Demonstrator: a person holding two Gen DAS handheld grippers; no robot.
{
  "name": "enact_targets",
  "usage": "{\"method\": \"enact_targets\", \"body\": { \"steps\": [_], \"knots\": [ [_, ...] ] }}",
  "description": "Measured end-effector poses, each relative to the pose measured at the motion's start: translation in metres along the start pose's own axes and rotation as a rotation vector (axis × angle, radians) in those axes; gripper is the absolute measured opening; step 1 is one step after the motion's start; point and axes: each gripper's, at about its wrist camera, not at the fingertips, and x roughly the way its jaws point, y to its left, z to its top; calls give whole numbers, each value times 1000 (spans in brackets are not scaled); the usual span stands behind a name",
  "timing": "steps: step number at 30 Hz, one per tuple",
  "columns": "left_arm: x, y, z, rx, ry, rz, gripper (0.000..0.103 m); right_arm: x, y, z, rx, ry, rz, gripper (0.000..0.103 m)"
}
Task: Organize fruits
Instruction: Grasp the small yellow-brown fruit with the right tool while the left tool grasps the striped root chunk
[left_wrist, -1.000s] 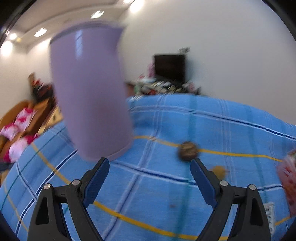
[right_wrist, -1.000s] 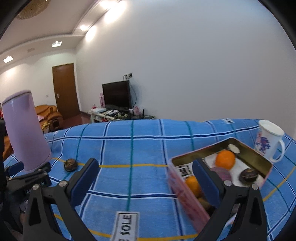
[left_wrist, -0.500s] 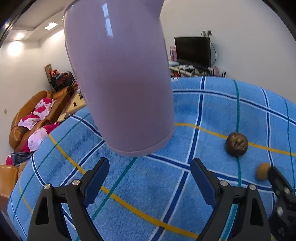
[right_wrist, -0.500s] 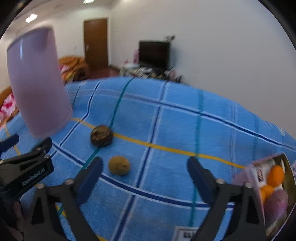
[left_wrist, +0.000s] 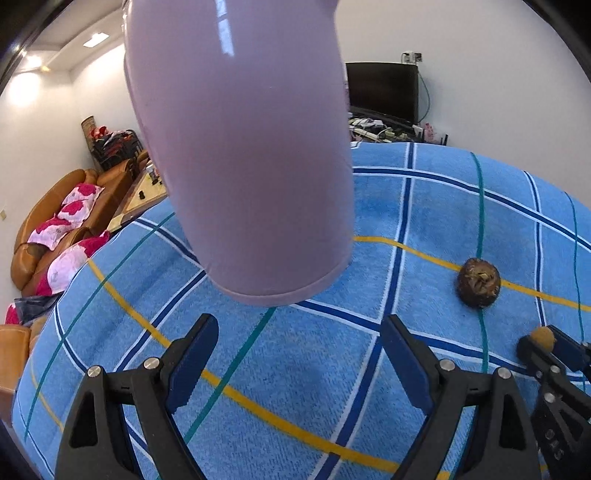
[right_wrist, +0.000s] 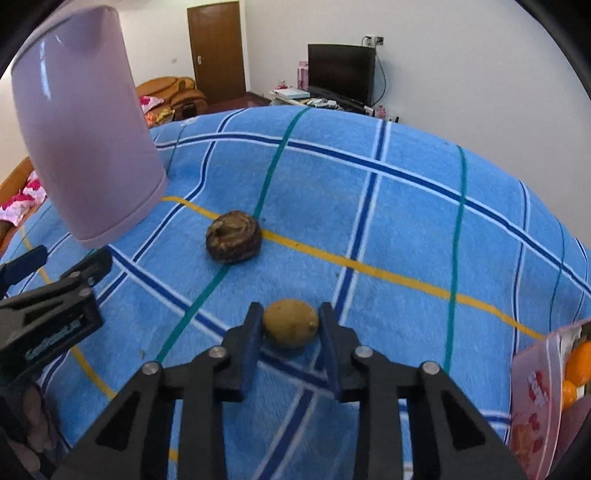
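Fruit: yellow-brown fruit (right_wrist: 290, 328) lies on the blue cloth (right_wrist: 406, 206), low centre of my right view, between my right fingers.
Right fingers (right_wrist: 290, 338): closed in on either side of that fruit; I cannot tell if the pads touch it.
Left fingers (left_wrist: 299, 363): wide apart, holding nothing, low in my left view.
Brown fruit (right_wrist: 233, 242): on the cloth, mid-frame, apart from the other.
Jug (left_wrist: 240, 147): lilac, upper left, just ahead of my left fingers.
Tin (right_wrist: 546, 398): right edge, oranges (right_wrist: 578, 363) inside.
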Motion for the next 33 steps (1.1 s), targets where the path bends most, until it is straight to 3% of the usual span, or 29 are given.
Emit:
{"method": "enact_targets", "body": {
  "steps": [7, 12, 19, 25, 33],
  "knots": [
    [-19, -15, 0, 48, -111, -73, 90, -59, -23, -26, 110, -249, -61, 33],
    [-23, -37, -6, 125, -89, -154, 90, -75, -31, -24, 88, -345, -193, 33],
    [-26, -60, 14, 136, 11, -288, 90, -82, -48, -17, 135, -356, -152, 33],
    [-6, -99, 32, 215, 42, -293, 90, -89, -50, -20, 144, -368, -138, 33],
    [35, -113, 34, 180, 109, -318, 90, -82, -52, -18, 152, -341, -123, 34]
  ]
}}
